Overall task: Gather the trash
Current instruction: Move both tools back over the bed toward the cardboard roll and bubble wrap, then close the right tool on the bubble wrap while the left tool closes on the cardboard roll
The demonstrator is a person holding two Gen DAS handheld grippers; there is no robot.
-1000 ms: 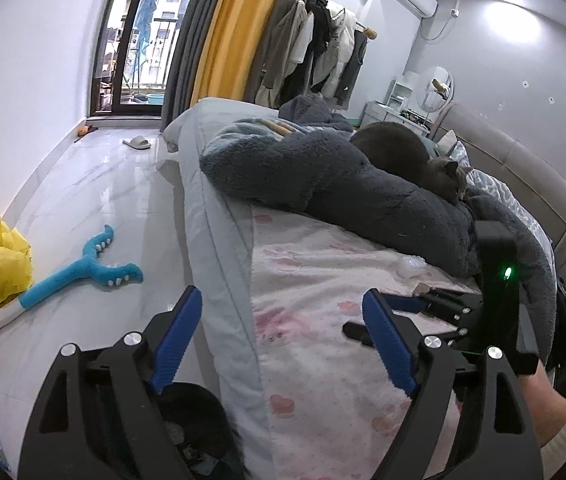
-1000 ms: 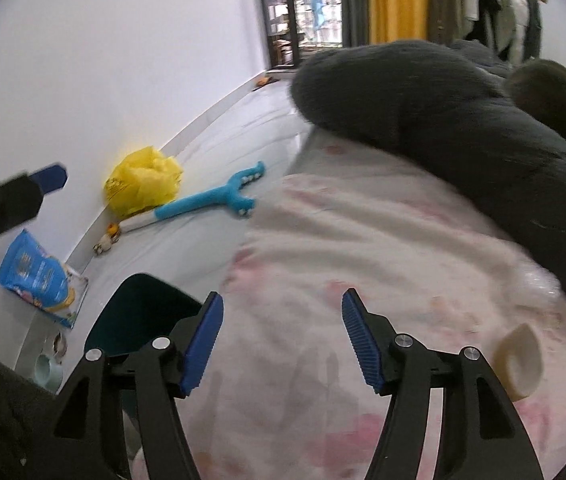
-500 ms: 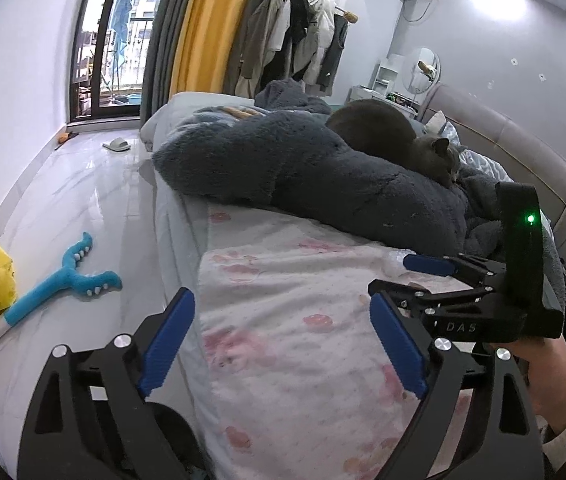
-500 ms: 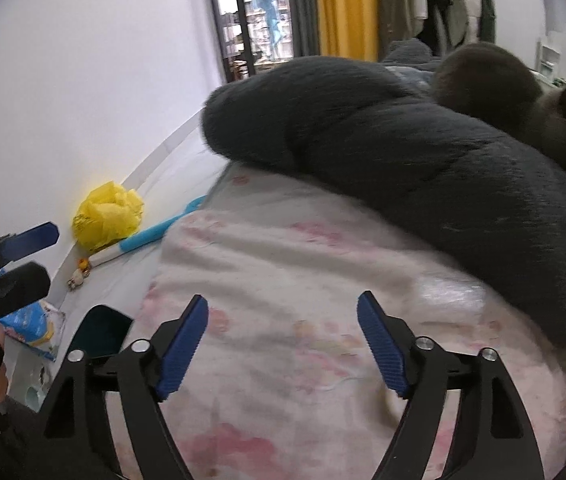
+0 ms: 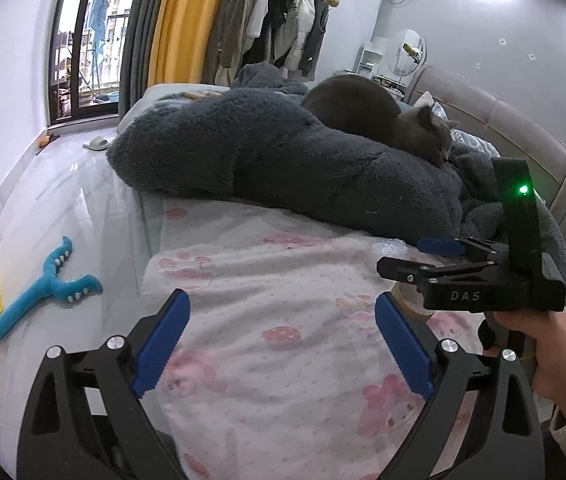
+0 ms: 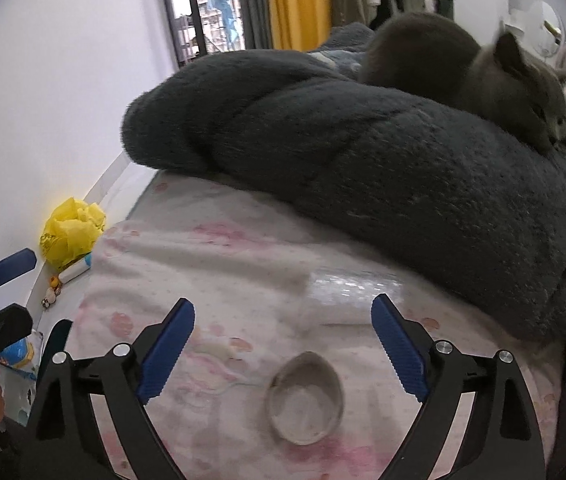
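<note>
An empty tape roll core (image 6: 305,398) lies on the pink patterned bed sheet (image 6: 211,264), between the fingers of my right gripper (image 6: 283,350), which is open just above it. A clear crumpled plastic wrapper (image 6: 349,284) lies just beyond it, against the dark fluffy blanket (image 6: 383,152). My left gripper (image 5: 283,346) is open and empty over the sheet. In the left wrist view the right gripper (image 5: 427,258) hovers at the right, over the tape core (image 5: 413,304) and wrapper (image 5: 393,246).
A grey cat (image 5: 379,116) lies on the blanket. On the floor at left are a yellow plastic bag (image 6: 71,232), a blue toy (image 5: 49,280) and a dark bin (image 6: 55,340) by the bed edge. A blue packet (image 6: 7,352) lies near the wall.
Both grippers have moved right and forward over the bed. The right gripper now straddles the tape core, which came into its view. The cat turned its head.
</note>
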